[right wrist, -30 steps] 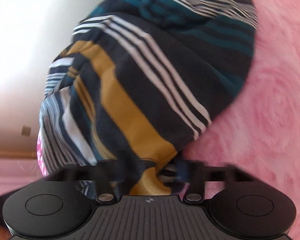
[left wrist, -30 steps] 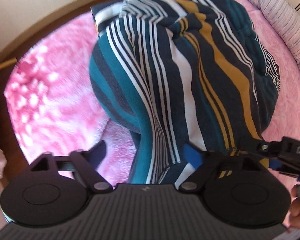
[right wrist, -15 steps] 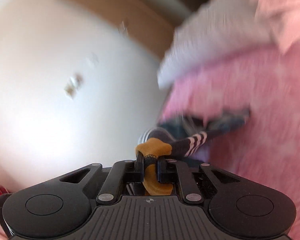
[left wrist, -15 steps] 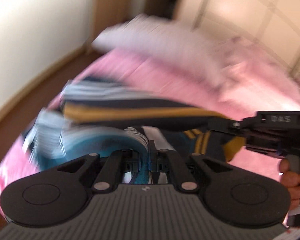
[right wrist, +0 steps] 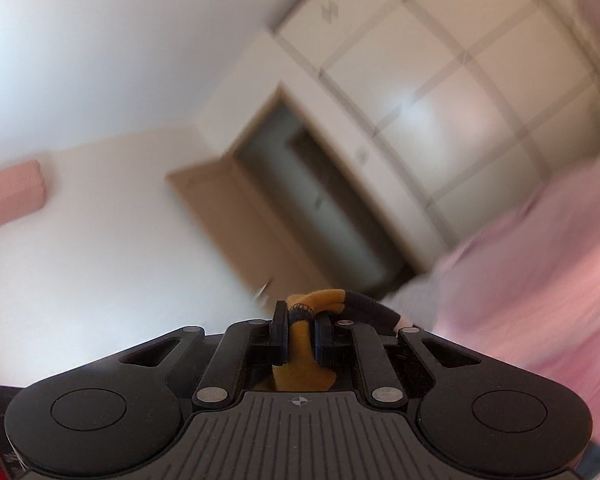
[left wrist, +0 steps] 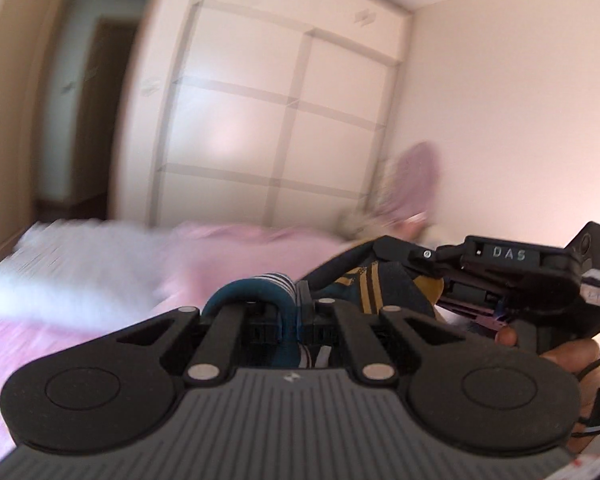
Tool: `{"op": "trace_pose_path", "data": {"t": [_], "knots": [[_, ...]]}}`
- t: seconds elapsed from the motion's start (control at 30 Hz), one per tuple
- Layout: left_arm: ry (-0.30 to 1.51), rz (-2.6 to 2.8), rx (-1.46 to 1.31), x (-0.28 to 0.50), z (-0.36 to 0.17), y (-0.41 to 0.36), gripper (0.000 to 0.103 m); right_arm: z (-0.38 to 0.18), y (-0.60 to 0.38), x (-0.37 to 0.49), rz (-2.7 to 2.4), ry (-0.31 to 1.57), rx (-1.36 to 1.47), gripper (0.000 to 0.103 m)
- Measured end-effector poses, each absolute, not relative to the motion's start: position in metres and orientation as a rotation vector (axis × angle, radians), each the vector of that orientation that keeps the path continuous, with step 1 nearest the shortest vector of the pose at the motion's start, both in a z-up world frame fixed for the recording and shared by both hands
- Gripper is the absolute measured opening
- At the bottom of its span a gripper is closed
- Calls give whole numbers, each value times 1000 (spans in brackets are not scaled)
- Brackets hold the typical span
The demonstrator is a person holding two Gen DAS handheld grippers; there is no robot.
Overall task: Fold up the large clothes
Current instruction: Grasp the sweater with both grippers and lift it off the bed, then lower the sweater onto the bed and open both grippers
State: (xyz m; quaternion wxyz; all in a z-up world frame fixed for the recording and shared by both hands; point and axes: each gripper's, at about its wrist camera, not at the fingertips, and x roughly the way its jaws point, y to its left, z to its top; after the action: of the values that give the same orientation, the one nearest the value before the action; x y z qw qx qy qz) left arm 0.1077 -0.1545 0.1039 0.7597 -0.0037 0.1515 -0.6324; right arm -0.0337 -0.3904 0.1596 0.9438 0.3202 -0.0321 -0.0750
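The garment [left wrist: 364, 288] is up off the bed [left wrist: 236, 248], pinched at two points and hanging between my two hands. In the left wrist view a teal, white-striped fold of it loops over the front of the left gripper [left wrist: 298, 304], whose jaws are pressed together on it. From there the cloth runs to the right, dark with mustard stripes, straight into the tips of the right gripper [left wrist: 380, 246], which sits just beside and a little higher. In the right wrist view that gripper's jaws [right wrist: 302, 320] are pinching a mustard hem with dark stitching, and a dark flap trails off to the right of it.

So the line that matters is the held edge: I judge it runs left to right between the two pinches, short and slack, with the hands close together. The rest of the garment hangs below both cameras, so I cannot tell how it drapes or whether its lower end touches the bed.

The bed lies ahead and below, pink cover reaching toward the wardrobe [left wrist: 276, 112], a pale pillow [left wrist: 80, 264] near its far left edge. Both views are blurred.

My read is that the next move is to spread the hands apart to tauten that edge, then lay the garment flat on the bed. Neither hand is nearer; both share the one edge.
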Motion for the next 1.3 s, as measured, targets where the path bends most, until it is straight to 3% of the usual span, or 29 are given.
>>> {"op": "trace_pose_path", "data": {"t": [0.23, 0.27, 0.3, 0.33, 0.37, 0.47, 0.6, 0.8, 1.0, 1.3], "knots": [[260, -1548, -86, -13, 167, -235, 3, 212, -463, -140, -398, -67, 597, 13], [293, -1557, -75, -25, 167, -253, 3, 212, -477, -147, -427, -5, 618, 25], [347, -1557, -57, -36, 165, -270, 5, 208, -490, -151, -464, 77, 634, 47], [417, -1557, -18, -47, 160, -290, 8, 201, -498, -153, -508, 170, 646, 59], [497, -1551, 43, -58, 150, -308, 18, 191, -505, -153, -563, 265, 662, 68], [693, -1479, 212, -80, 96, -347, 44, 132, -505, -171, -725, 523, 714, 68], [813, -1372, 394, -95, 18, -346, 52, 56, -462, -220, -755, 646, 743, 68], [1009, -1286, 543, -60, -92, -308, 52, -6, -394, -270, -762, 808, 708, 68], [1099, -1262, 608, -73, -110, -246, 52, -32, -355, -252, -732, 919, 616, 68], [978, -1324, 696, -67, -87, -212, 60, -33, -320, -211, -743, 974, 555, 68]]}}
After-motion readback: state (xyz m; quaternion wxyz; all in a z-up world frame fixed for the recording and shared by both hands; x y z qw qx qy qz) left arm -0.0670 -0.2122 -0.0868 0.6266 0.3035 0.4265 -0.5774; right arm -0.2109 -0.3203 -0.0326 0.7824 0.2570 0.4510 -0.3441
